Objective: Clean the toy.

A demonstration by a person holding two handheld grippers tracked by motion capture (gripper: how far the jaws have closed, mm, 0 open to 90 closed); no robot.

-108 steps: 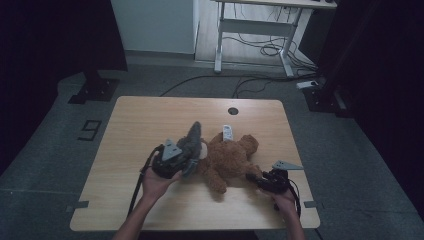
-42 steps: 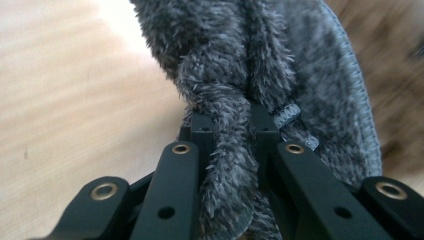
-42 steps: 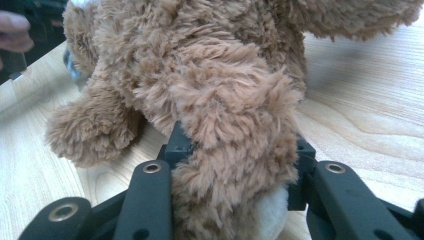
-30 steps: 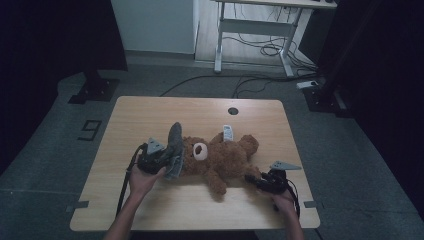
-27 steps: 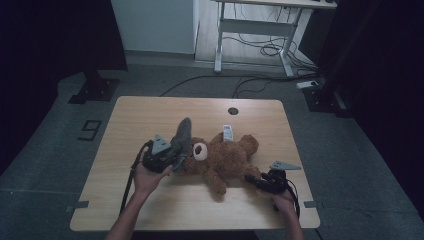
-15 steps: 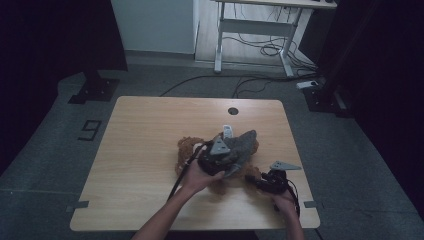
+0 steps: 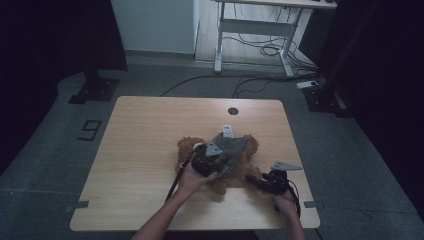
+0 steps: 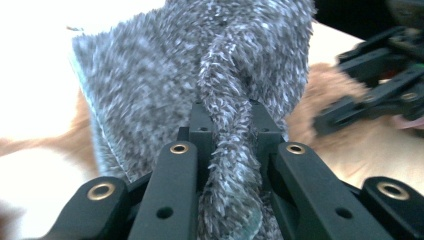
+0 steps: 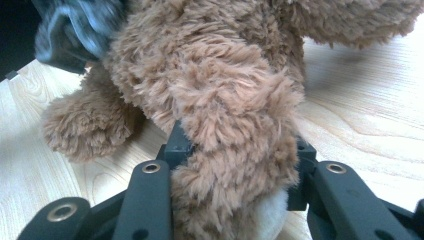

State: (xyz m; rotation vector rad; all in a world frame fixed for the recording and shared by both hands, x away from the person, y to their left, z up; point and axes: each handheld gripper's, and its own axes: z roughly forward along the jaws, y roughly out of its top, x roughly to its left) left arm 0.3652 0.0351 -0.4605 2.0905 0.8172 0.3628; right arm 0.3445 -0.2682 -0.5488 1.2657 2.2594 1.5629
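L tool (image 7: 212,161) over bear (image 7: 247,150), pinching cloth (image 7: 231,145).

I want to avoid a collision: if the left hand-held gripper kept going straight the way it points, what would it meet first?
Probably the teddy bear, under the grey cloth that the left hand-held gripper pinches; depth is unclear.

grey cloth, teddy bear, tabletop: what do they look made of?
Grey cloth: looks like microfibre or terry, with a short shaggy mottled pile. Teddy bear: plush, long curly brown synthetic-looking fur. Table: pale wood grain with a matt finish, likely laminate or veneer; can't tell which.
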